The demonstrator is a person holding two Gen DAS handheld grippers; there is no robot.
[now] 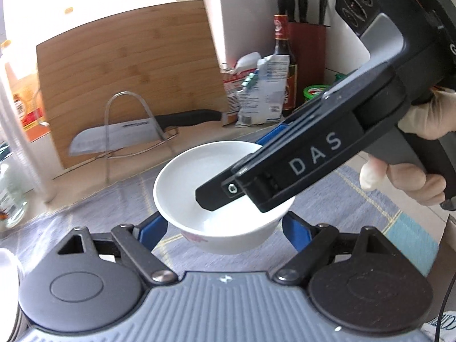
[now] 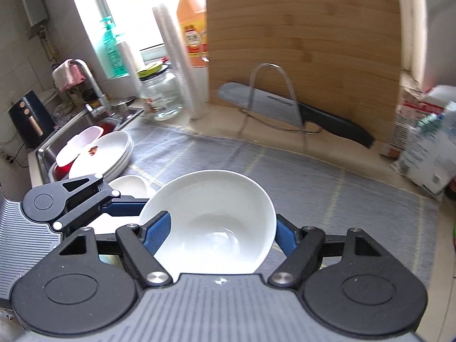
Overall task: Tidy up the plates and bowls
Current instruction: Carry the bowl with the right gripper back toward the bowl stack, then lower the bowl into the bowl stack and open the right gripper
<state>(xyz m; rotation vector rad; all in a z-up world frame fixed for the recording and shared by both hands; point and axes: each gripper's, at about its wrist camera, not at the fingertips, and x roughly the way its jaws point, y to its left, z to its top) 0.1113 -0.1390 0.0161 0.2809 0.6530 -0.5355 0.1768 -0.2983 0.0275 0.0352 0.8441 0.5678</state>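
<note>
Both tools grip one white bowl (image 1: 222,196) above the bench's grey mat (image 2: 327,188). The left tool (image 1: 222,228) clamps its blue pads on the bowl's outer sides. The right tool (image 2: 216,233), angled down from the right, pinches the far rim, one finger inside the bowl, a gloved hand (image 1: 413,154) on its grip. A stack of plates (image 2: 114,154) sits by the sink; a knife (image 1: 136,131) rests against the cutting board (image 1: 128,65).
</note>
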